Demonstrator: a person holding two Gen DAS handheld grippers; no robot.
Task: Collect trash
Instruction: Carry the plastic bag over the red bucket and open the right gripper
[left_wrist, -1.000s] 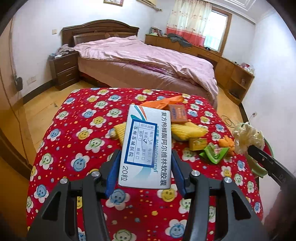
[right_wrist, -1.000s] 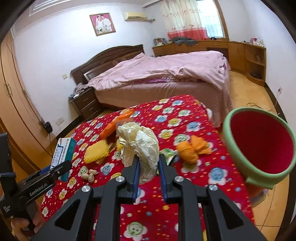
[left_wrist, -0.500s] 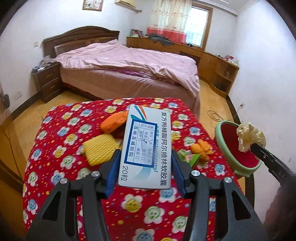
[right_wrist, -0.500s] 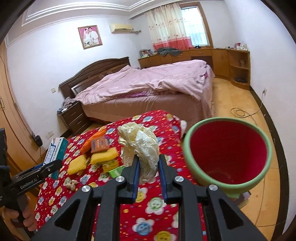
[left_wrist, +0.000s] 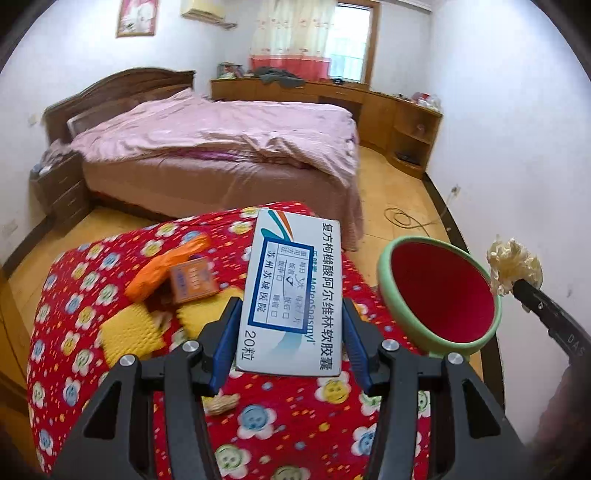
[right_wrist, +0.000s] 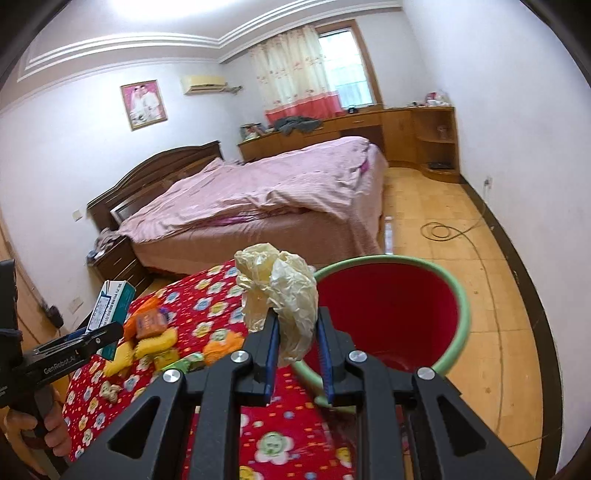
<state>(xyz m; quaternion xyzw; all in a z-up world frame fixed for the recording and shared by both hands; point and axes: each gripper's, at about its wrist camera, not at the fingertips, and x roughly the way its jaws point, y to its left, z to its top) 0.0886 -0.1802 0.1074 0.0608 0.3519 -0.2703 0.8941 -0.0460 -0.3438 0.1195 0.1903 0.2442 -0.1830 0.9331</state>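
Observation:
My left gripper (left_wrist: 290, 325) is shut on a white and blue medicine box (left_wrist: 291, 291) and holds it above the red flowered table (left_wrist: 288, 424). My right gripper (right_wrist: 295, 332) is shut on a crumpled cream plastic bag (right_wrist: 280, 291), held just at the near rim of the green bin with a red inside (right_wrist: 399, 314). The bin (left_wrist: 439, 291) stands off the table's right edge. In the left wrist view the bag (left_wrist: 513, 266) hangs just right of the bin. In the right wrist view the box (right_wrist: 110, 306) is at the far left.
On the table lie an orange wrapper (left_wrist: 166, 266), a small orange box (left_wrist: 194, 280), yellow sponges (left_wrist: 129, 332), peanuts (left_wrist: 221, 400) and a green wrapper (right_wrist: 184, 363). A bed with a pink cover (left_wrist: 221, 147) stands behind. A cable (right_wrist: 439, 230) lies on the wooden floor.
Both grippers have swung right towards the bin, keeping their loads. The bag now sits at the bin's rim; the bin looks closer in both views.

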